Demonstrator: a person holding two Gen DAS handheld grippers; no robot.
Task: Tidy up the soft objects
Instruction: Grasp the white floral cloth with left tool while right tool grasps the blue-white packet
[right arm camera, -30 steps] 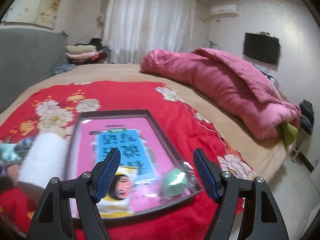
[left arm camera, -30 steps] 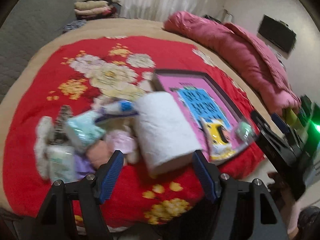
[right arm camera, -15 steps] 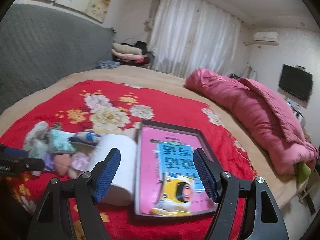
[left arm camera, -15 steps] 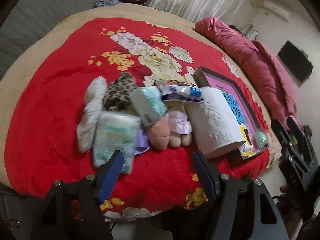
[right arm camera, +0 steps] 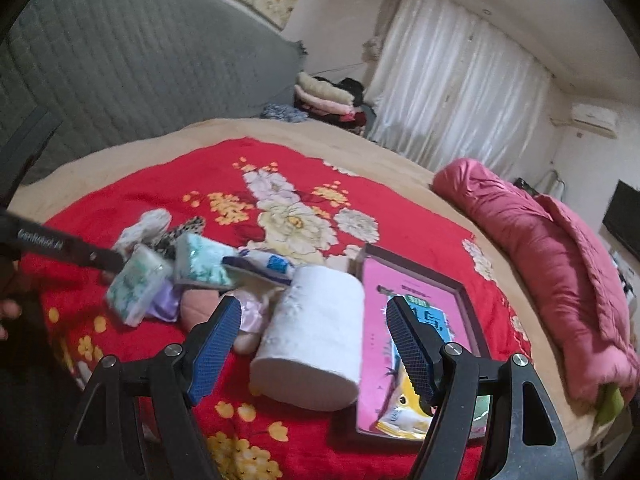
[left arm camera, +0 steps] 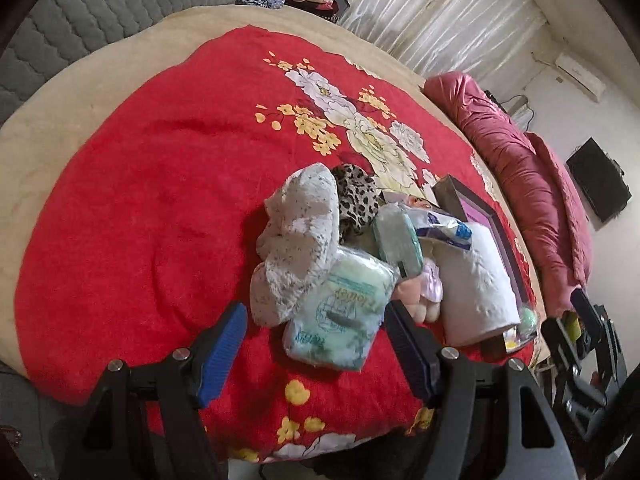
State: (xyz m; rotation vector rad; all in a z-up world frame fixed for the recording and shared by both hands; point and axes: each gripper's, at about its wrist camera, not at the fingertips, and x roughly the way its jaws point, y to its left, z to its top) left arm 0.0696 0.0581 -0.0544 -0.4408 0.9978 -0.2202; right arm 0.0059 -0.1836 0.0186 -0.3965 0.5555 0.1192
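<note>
Pink tray (right arm camera: 464, 300) contents only in right view; both grippers (left arm camera: 316, 344) (right arm camera: 314, 340) wide open, empty-jawed

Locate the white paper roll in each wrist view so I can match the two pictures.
Left wrist: the white paper roll lies right of centre, past the right-hand jaw.
Right wrist: it lies at centre, framed between the open jaws.
Shared landmark: the dark tray with pink contents, just beyond the roll.
</note>
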